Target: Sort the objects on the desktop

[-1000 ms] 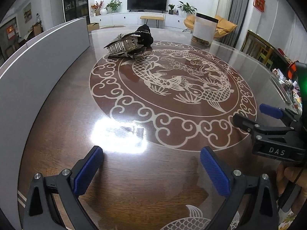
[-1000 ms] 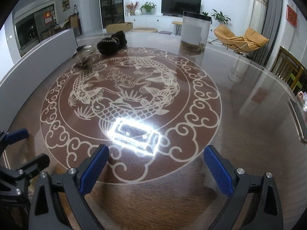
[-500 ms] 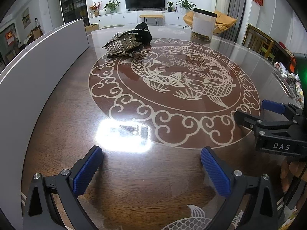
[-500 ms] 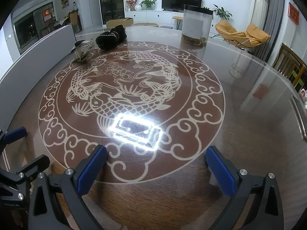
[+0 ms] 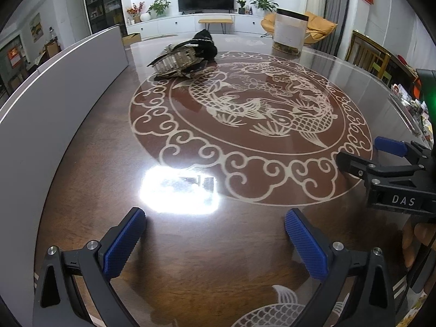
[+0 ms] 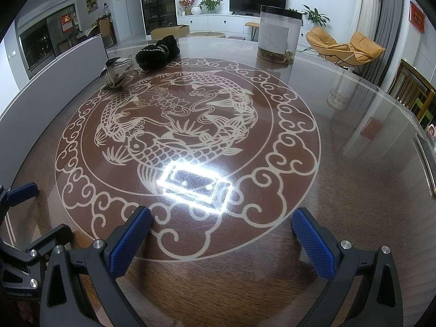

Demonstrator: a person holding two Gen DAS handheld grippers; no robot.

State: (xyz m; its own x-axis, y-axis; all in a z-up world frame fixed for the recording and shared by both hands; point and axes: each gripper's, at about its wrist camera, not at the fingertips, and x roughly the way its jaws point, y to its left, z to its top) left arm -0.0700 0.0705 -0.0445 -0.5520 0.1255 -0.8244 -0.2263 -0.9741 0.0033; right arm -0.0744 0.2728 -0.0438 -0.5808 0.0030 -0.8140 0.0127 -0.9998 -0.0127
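Each black tool (image 5: 215, 238) carries ribbed blue pads (image 5: 124, 242), silver screws, "DAS" lettering.

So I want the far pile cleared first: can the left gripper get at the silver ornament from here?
Probably yes. The left gripper is open and holds nothing, and only bare table lies between it and the silver ornament. The ornament touches a black bundle on its far side, which may crowd the grasp.

**Glossy tabletop, three things at the far side**

The dark wooden tabletop (image 6: 340, 218) bears a pale fish-and-cloud medallion. A silvery ornament (image 6: 115, 73) rests beside a black bundle (image 6: 156, 53); a clear cylindrical container (image 6: 278, 38) stands well apart.
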